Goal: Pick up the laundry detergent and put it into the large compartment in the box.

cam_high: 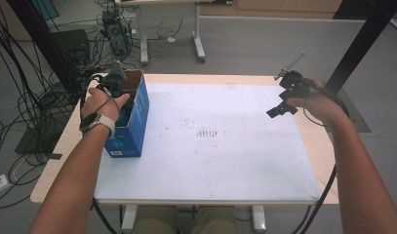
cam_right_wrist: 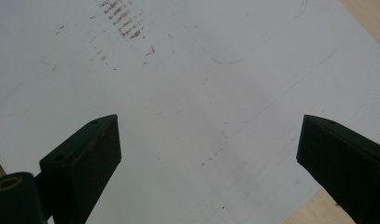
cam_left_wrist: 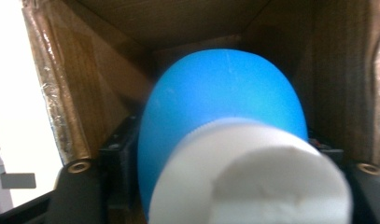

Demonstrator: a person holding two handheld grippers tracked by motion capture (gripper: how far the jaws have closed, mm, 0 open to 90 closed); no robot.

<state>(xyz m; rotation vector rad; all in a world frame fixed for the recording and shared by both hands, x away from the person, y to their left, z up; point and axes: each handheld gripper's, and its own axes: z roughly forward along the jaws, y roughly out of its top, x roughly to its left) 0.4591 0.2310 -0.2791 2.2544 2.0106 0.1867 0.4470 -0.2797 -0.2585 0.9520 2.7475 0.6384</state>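
Blue bottle with a white ribbed cap sat inside the open cardboard box at the table's left edge, clamped between the left hand-held gripper's jaws. It looked like smooth plastic, probably light and slippery; holding the body seemed sound. The right hand-held gripper hung open, empty. No legible labelling.

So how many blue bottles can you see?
1. The blue bottle with a white cap sits between the left gripper fingers, inside the open blue box at the table's left side. The box may hide more; I cannot see its bottom.
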